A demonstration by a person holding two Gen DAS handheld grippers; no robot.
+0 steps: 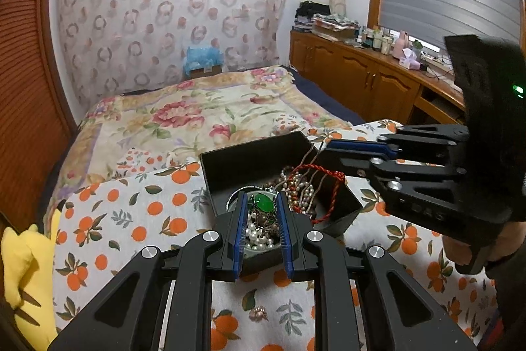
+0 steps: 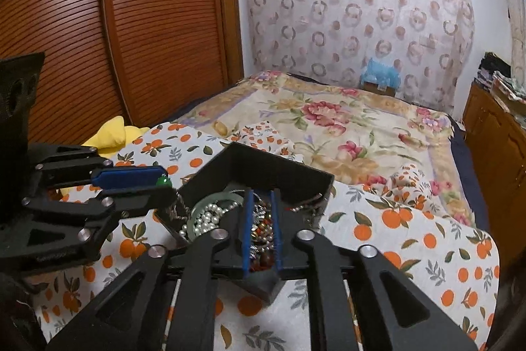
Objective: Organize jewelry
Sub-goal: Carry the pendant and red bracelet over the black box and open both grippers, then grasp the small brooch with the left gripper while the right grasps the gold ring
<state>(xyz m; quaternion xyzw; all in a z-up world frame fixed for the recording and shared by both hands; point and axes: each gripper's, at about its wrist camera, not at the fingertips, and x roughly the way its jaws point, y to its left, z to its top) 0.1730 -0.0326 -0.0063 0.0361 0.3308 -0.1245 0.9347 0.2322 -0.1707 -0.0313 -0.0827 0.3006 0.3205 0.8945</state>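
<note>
At lower centre of the left wrist view, the left tool (image 1: 262, 219) clamps a green pendant (image 1: 263, 203) over the black box (image 1: 250, 160). The right tool (image 2: 262, 229), slightly parted, straddles beaded strands (image 2: 261, 226) without gripping. The box holds pearls (image 2: 207, 219) and a red cord (image 1: 328, 186).

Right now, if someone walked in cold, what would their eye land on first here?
Probably the black box heaped with tangled jewelry, sitting on the orange-print cloth at the foot of the bed. Next, the bright green stone between the left tongs, and the red cord draped over the box's edge near the right tongs.
</note>
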